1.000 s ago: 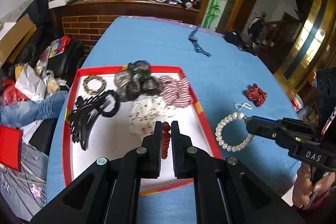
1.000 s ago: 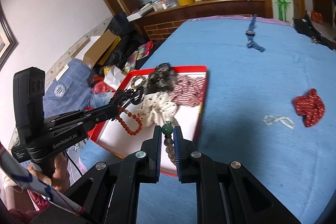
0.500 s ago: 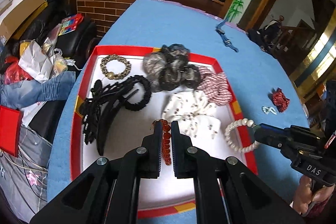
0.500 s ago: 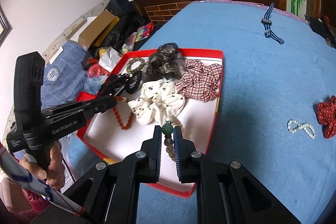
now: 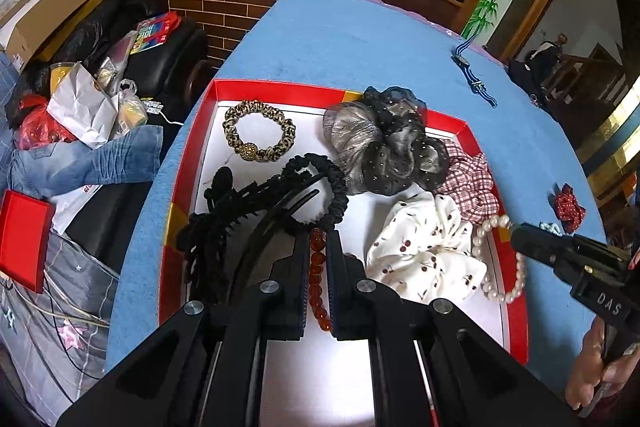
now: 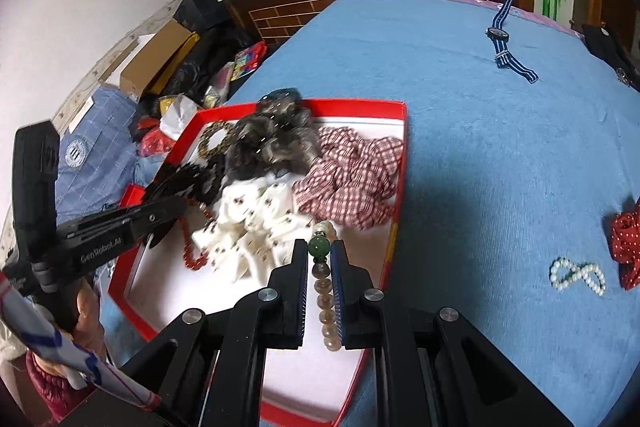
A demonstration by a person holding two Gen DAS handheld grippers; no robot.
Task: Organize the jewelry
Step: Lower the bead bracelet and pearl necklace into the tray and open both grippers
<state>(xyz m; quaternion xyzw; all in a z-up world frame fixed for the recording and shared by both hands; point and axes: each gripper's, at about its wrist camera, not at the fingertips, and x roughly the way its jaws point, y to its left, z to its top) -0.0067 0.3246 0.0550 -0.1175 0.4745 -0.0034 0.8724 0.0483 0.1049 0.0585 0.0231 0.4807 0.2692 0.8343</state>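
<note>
Big blue worktop [image 6: 500, 155], soft fuzzy cloth all over. Red tray [image 5: 400, 98] w/ white inside sitting flat on it, near the left edge. Lying right on the blue, well apart from the tray: blue-and-white striped watch [image 6: 505, 41] far back; red dotted scrunchie [image 6: 625, 241] out to the right; small white bead loop [image 6: 577, 274] just beside that scrunchie, twisted like an 8. Something dark [image 6: 608, 47] at the far right corner, too unclear to name. Pink strip along the far edge.
</note>
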